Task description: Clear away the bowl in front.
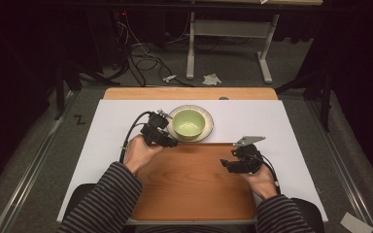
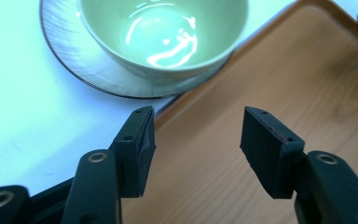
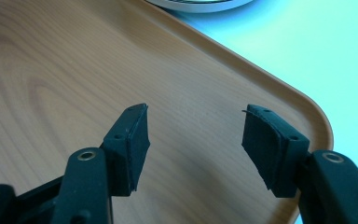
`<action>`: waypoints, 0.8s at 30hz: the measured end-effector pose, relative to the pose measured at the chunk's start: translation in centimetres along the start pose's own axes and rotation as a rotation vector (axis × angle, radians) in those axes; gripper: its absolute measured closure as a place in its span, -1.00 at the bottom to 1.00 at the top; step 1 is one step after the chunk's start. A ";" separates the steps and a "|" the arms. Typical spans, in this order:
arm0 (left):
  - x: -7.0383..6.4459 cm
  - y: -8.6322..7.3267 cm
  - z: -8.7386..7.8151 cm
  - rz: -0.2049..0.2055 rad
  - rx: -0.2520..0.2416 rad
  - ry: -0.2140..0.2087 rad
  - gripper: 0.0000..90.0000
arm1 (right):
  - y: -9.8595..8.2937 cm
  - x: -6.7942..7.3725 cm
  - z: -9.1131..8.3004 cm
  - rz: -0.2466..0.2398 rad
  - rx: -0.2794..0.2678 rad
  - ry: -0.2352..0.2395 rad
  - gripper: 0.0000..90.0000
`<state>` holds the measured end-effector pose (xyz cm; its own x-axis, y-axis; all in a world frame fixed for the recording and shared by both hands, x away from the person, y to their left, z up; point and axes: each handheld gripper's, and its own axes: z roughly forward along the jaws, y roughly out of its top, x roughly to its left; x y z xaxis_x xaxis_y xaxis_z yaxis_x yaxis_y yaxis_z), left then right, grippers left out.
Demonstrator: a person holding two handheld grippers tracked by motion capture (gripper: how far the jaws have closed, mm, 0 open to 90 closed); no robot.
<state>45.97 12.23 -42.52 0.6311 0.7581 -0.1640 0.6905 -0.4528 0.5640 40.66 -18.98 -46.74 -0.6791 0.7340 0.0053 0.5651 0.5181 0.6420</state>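
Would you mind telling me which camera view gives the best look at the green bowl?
The left gripper view: the green bowl is close, its glossy inside plain, sitting on the plate. The high view shows the whole bowl, small, beyond the wooden tray. The right gripper view catches just a sliver of plate rim at the top edge.

The left tool [image 2: 197, 140] hangs with its jaws spread wide and nothing between them, over the near corner of the wooden tray [image 2: 279, 88]. Just beyond, a green bowl [image 2: 163, 32] sits on a grey plate [image 2: 70, 56], which rests on the white desk [image 2: 23, 116] touching the tray's edge.
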 end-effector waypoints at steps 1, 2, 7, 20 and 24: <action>0.2 0.2 0.0 -0.003 0.004 0.004 0.01 | 0.0 0.0 0.0 0.002 0.005 -0.002 -0.06; 0.3 0.4 0.0 -0.007 0.010 0.009 0.01 | 0.0 0.0 0.0 -0.003 0.002 -0.001 -0.06; 1.1 2.0 -0.3 -0.019 0.020 0.040 0.01 | 0.0 0.1 -0.1 -0.007 -0.006 0.003 -0.06; 2.5 5.0 0.3 -0.042 0.066 0.081 -0.03 | 0.1 0.2 0.0 -0.014 -0.002 -0.004 -0.06; 3.0 5.6 1.3 -0.048 0.089 0.085 -0.01 | 0.1 0.3 0.0 -0.022 0.001 -0.003 -0.06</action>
<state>52.18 11.41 -40.90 0.5675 0.8149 -0.1179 0.7500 -0.4525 0.4824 40.55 -18.67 -46.69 -0.6898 0.7239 -0.0112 0.5505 0.5344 0.6414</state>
